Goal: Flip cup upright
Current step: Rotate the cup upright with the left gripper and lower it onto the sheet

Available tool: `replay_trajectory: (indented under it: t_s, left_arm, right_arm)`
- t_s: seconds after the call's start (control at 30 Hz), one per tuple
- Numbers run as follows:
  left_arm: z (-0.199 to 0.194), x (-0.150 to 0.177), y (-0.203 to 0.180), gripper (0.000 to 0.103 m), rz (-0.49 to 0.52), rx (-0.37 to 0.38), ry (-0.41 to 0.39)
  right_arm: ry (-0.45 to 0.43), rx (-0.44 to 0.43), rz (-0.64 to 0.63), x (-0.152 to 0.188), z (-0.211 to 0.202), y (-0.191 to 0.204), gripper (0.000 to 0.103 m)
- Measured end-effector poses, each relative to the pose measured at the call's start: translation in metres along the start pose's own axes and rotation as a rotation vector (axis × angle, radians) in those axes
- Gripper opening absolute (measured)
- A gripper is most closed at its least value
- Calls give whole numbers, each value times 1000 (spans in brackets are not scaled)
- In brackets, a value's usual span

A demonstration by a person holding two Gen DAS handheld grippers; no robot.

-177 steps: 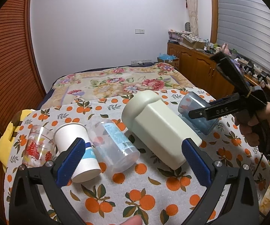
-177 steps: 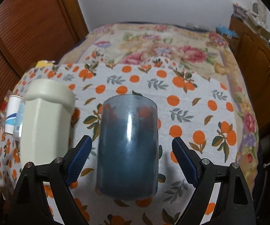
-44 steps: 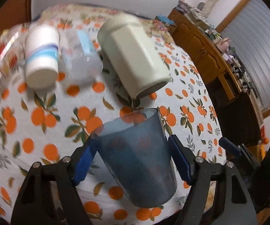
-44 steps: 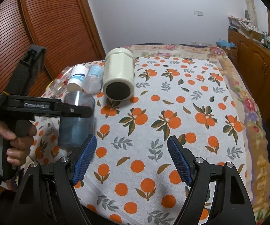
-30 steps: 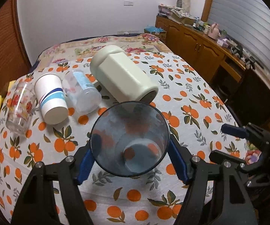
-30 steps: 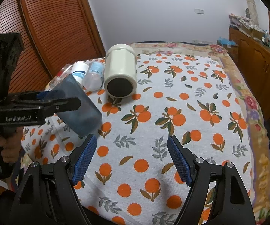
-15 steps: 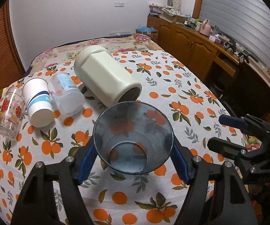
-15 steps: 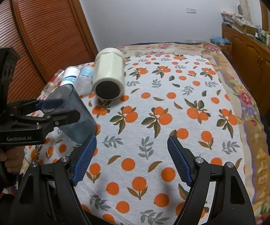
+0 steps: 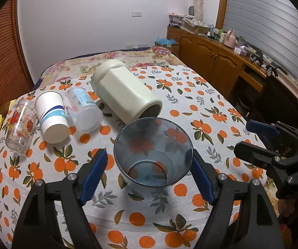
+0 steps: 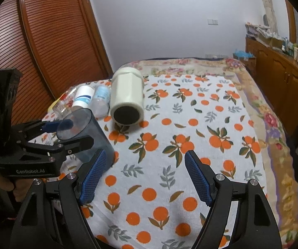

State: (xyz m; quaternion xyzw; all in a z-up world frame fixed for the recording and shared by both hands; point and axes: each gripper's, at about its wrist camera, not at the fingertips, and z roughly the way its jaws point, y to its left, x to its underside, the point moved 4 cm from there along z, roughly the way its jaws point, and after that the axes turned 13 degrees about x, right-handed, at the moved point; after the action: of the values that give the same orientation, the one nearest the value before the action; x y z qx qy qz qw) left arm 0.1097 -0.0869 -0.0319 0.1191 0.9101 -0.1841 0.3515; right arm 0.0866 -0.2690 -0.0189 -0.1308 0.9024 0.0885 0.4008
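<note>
Two grippers: both in view, one at each side of the near tabletop edge.
Left gripper: jaws apart around the blue cup, blue pads flanking its wall; left pad shows a gap, right pad's contact cannot tell.
Blue cup: translucent tumbler, mouth up, base down on the orange-print tablecloth, standing near the front edge toward the left side; slightly tilted in the right wrist view.
Right gripper: jaws wide apart, holding nothing, hovering over bare cloth just right of the cup.
Cream canister: lying on its side behind the cup, dark open end facing the near edge, close to the cup's rim.
Clear plastic bottle: on its side, just left of the canister.
Paper cup: white with blue bands, lying beside the bottle.
Printed glass: red pattern, lying nearest the left edge.
Wooden sideboard: beyond the right edge, cluttered on top.
</note>
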Motion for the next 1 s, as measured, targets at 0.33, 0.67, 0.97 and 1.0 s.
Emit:
replay_trajectory:
  t_s: [0.33, 0.67, 0.97, 1.0]
  left_arm:
    - [-24, 2, -4, 82, -2, 6, -67]
    - [-64, 2, -5, 94, 48, -66, -189]
    - [-96, 8, 0, 94, 57, -162, -288]
    - [-99, 9, 1, 94, 55, -157, -294]
  right_arm:
    - [-34, 2, 29, -7, -9, -4, 82]
    - [-121, 35, 46, -17, -25, 6, 90]
    - [-236, 93, 29, -21, -48, 22, 97]
    - [-251, 103, 28, -20, -51, 25, 98]
